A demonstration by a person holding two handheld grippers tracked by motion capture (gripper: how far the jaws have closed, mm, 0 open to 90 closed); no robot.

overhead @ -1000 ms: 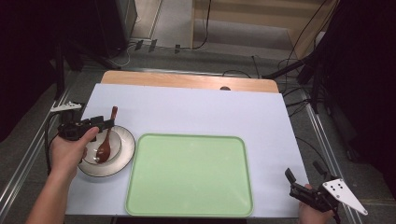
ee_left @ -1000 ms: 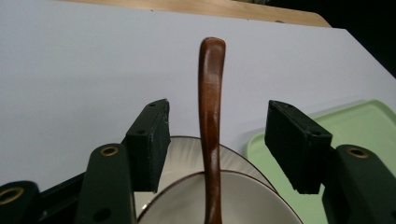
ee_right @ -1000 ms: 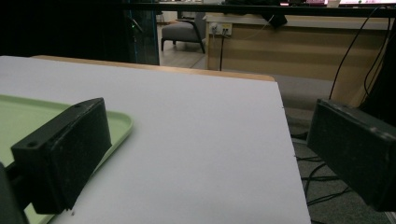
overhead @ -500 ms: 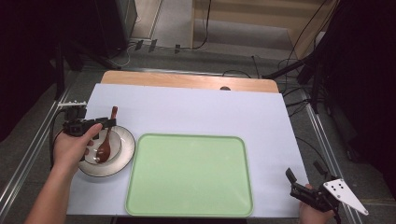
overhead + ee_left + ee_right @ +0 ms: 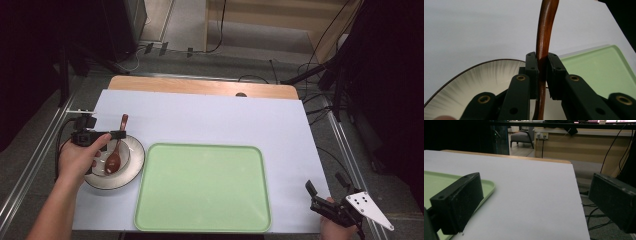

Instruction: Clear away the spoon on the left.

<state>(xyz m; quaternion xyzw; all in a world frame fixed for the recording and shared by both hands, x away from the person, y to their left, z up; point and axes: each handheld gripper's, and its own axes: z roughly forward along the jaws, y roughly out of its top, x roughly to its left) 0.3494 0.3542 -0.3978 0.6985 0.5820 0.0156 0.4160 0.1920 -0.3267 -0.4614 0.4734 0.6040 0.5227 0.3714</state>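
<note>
One wooden spoon (image 5: 543,42) clenched in the left gripper (image 5: 541,72) over the plate (image 5: 131,172), green tray (image 5: 202,187) just beside, right gripper (image 5: 534,202) wide apart.

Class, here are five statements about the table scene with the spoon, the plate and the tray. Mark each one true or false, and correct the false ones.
1. The left gripper is shut on the handle of the brown spoon. True.
2. The spoon's bowl lies in the white plate. True.
3. The green tray has a cup standing on it. False: the tray is bare.
4. The right gripper holds the rim of the tray. False: its jaws stand wide apart with nothing between them, near the table's right edge.
5. The plate sits to the right of the tray in the high view. False: it sits to the tray's left.
</note>
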